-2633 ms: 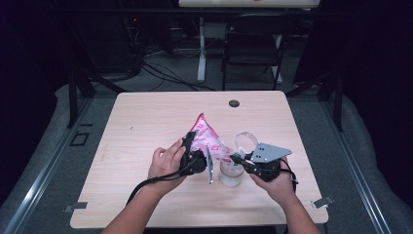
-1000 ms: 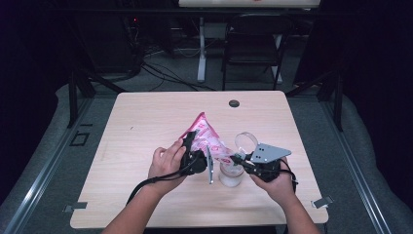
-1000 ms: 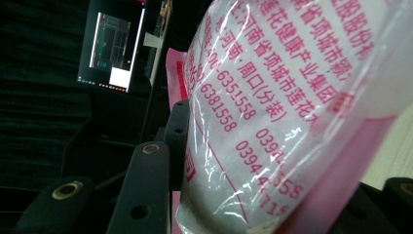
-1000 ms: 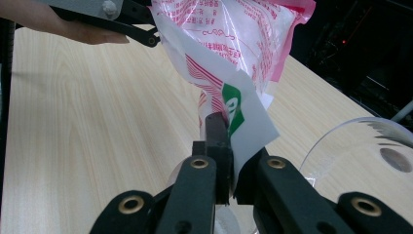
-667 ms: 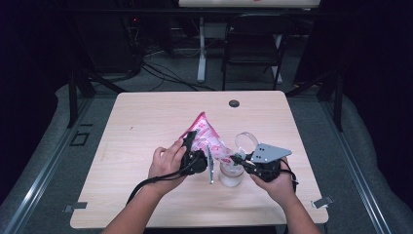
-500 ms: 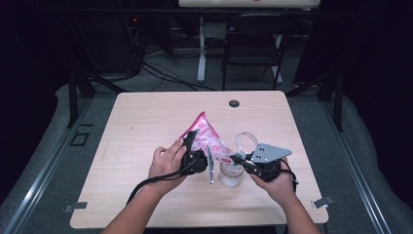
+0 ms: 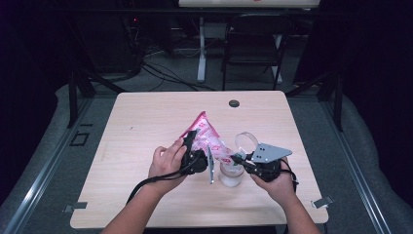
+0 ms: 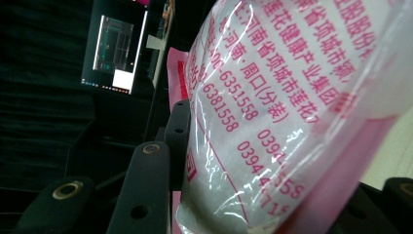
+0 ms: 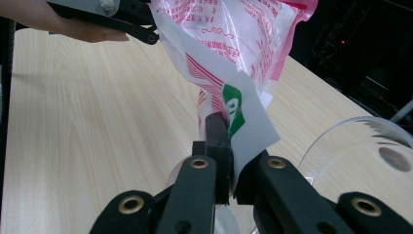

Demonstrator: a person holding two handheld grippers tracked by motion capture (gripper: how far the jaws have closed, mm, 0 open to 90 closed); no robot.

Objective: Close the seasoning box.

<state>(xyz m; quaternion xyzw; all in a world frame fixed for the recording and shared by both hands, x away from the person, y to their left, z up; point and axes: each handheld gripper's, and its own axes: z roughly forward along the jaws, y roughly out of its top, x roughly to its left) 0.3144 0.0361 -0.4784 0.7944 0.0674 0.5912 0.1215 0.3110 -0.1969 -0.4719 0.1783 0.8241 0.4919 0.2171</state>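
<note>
Pouring looks underway: both claws, left (image 7: 200,158) and right (image 7: 238,158), clamp the bag (image 7: 207,138) above the jar (image 7: 231,174); next, tilt further.

We see pale wood table (image 7: 146,122), top bare over most of it. Small round dark hole or cap (image 7: 234,103) near far edge, set in top. Clear jar (image 7: 230,174) stands on table toward near side, right of middle. Clear round lid (image 7: 247,142) right behind jar; we can't tell if it lies flat. Table stands on grey floor (image 7: 44,165). Two small metal clips at near corners.
</note>
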